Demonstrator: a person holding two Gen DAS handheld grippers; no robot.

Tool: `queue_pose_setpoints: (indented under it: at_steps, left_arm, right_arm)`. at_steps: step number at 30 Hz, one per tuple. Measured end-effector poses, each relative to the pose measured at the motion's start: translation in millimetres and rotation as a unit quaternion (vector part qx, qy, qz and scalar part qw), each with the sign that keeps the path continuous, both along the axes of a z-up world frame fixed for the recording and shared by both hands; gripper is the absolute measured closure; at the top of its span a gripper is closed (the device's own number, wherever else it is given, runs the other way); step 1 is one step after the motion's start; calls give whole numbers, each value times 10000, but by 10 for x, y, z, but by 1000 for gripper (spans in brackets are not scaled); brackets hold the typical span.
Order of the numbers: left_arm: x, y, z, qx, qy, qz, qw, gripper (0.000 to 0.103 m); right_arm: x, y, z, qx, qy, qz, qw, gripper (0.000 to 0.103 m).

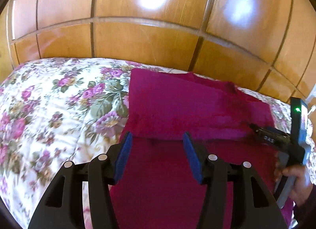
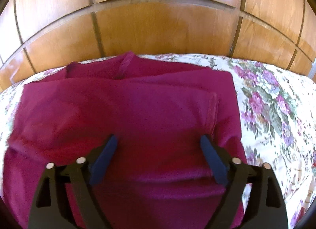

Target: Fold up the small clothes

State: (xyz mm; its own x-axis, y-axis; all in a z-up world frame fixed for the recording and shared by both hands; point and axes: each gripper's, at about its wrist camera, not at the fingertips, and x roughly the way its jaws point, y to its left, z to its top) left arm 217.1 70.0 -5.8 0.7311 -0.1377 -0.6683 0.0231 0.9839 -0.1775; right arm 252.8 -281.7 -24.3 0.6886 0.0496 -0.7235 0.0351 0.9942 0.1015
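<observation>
both black two-finger grippers w/ blue pads, left & right, hang w/ jaws apart, empty, over magenta knit garment lying part-folded on floral quilted bedspread; risk: pinching only top layer, so fold drags & skews.

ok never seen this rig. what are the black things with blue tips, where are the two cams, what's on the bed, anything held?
No robot here: a person holds a hand-operated pair of tongs in each hand, with a fisheye camera on each looking along its two blue-padded fingers. The left wrist view shows the left tongs; at its right edge you see the person's hand gripping the other tool. The right wrist view shows the right tongs. Both are open and hold nothing. Below them lies a magenta garment, partly folded, on a floral bedspread. Behind the bed are wooden panels.
</observation>
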Motion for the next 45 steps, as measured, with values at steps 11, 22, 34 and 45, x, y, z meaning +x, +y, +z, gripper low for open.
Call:
queue_pose_setpoints:
  at_steps: [11, 22, 34, 45]
  left_arm:
    - [-594, 250, -116, -34, 142, 132, 9998, 50]
    - [-1295, 749, -450, -174, 610, 35, 9980, 50]
    - [-2025, 664, -655, -326, 1168, -437, 9917, 86]
    - [-1656, 729, 33, -1328, 486, -762, 9870, 99]
  right_arm:
    - [-823, -117, 166, 189, -29, 167, 9997, 11]
    - [-1742, -646, -160, 137, 600, 58, 9981, 15]
    - [-2771, -635, -307, 601, 1362, 749, 9860, 78]
    - [-2373, -654, 292, 2049, 506, 1190, 9702, 95]
